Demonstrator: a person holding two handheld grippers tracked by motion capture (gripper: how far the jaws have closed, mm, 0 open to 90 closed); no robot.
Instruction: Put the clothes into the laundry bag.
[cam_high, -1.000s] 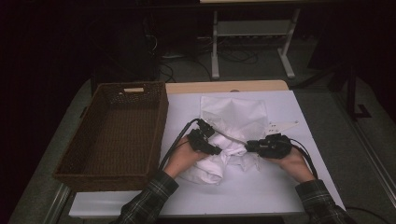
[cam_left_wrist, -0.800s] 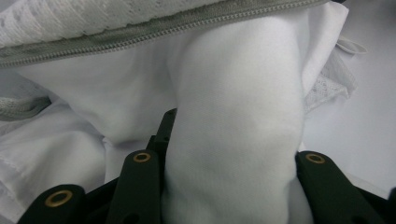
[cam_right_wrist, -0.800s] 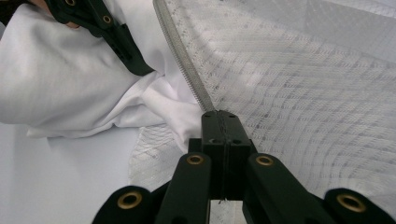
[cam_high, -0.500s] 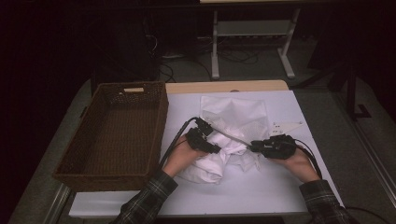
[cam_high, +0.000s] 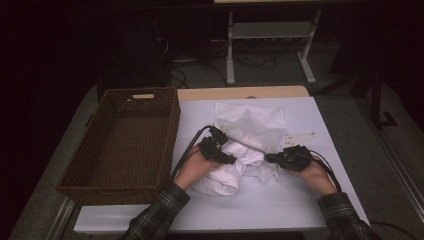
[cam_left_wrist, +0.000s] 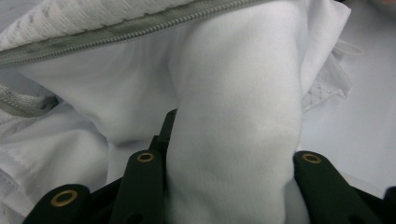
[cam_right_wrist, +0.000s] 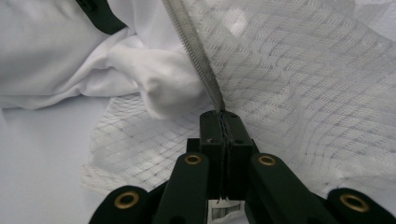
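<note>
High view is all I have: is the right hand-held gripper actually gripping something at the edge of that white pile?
Observer: Yes. The right hand-held gripper is shut on the end of a grey zipper.
Operator: A zipper on what?
Observer: On a white mesh bag; the weave is plain in the right gripper view.
Operator: And the left one?
Observer: The left hand-held gripper has a thick roll of white cloth between its jaws, which press it from both sides, just below the zipper.
</note>
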